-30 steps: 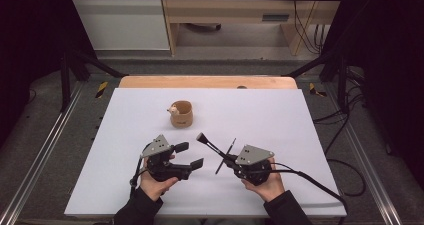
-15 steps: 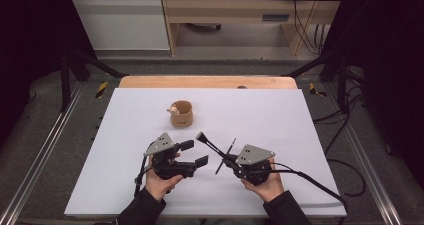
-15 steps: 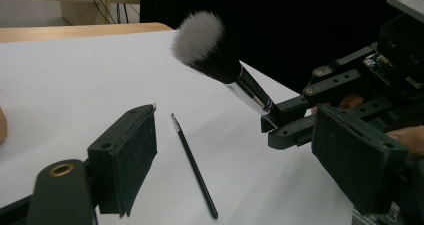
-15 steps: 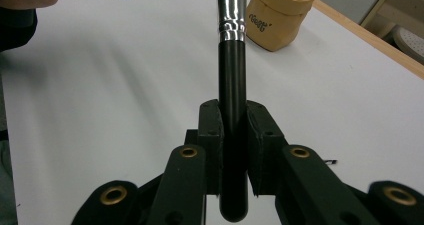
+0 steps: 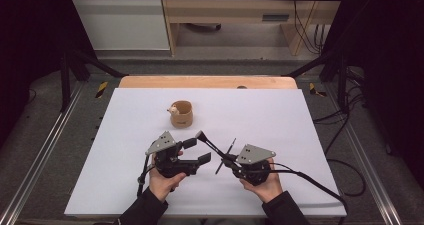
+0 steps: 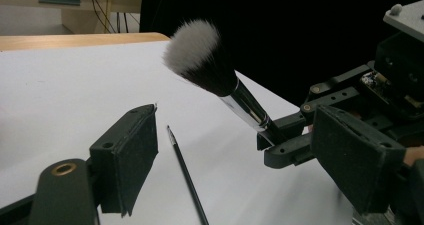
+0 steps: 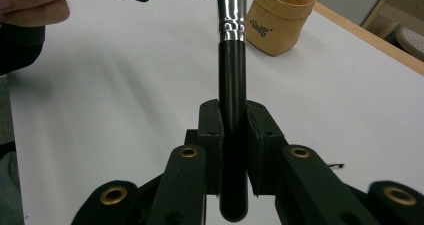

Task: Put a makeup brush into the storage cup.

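Note:
A makeup brush (image 5: 210, 144) with a black handle, silver ferrule and a fluffy white-tipped head (image 6: 196, 49) is held tilted above the table. My right gripper (image 5: 228, 160) is shut on its handle (image 7: 233, 135). My left gripper (image 5: 197, 151) stands open just left of it, and the brush head hangs past its wide-apart pads (image 6: 127, 157). A thin dark brush (image 5: 225, 156) lies flat on the white table, seen between the left gripper's jaws (image 6: 187, 177). A small tan pouch (image 5: 181, 113) stands farther back.
The white tabletop (image 5: 300, 135) has a wooden strip along its far edge (image 5: 205, 81). Metal rails run down both sides. Cables trail off the table's right side (image 5: 310, 177). The pouch (image 7: 280, 17) sits ahead and right of the held brush.
My left gripper has edged slightly right, toward the held brush. The right gripper and the brush have stayed put.

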`<state>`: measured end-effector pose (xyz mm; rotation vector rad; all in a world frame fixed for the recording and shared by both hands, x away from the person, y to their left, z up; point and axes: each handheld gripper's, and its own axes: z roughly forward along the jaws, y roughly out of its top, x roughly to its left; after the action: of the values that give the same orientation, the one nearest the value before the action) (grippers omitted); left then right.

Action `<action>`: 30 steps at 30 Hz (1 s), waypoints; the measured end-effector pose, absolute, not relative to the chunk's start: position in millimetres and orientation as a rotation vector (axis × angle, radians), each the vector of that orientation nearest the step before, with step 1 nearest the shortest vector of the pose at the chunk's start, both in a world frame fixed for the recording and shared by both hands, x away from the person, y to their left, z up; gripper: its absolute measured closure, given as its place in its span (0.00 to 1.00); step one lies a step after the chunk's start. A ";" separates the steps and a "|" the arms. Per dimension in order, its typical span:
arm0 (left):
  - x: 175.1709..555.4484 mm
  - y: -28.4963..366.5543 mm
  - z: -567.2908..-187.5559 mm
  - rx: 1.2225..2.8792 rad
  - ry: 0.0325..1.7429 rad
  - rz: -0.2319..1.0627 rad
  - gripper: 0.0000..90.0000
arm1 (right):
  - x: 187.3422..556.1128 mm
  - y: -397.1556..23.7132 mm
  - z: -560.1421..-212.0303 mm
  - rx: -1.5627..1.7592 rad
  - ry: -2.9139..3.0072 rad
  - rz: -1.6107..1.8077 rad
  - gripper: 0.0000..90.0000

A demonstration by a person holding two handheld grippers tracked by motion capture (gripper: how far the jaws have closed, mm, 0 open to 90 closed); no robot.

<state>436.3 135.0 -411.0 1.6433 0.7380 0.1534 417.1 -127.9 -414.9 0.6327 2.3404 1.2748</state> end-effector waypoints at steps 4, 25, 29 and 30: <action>437.0 134.8 -411.2 1.631 0.747 0.149 0.21 | 417.1 -127.1 -415.7 0.643 2.334 1.290 0.88; 441.3 124.2 -413.0 1.605 0.753 0.116 0.26 | 416.1 -123.6 -418.9 0.674 2.305 1.354 0.88; 442.9 123.3 -414.0 1.603 0.754 0.104 0.28 | 415.9 -123.4 -419.0 0.674 2.303 1.359 0.88; 443.3 123.0 -414.2 1.602 0.755 0.103 0.29 | 415.8 -123.4 -418.9 0.674 2.304 1.361 0.88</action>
<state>443.3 123.0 -414.2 1.6025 0.7554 0.1026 415.8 -123.4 -418.9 0.6740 2.3035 1.3606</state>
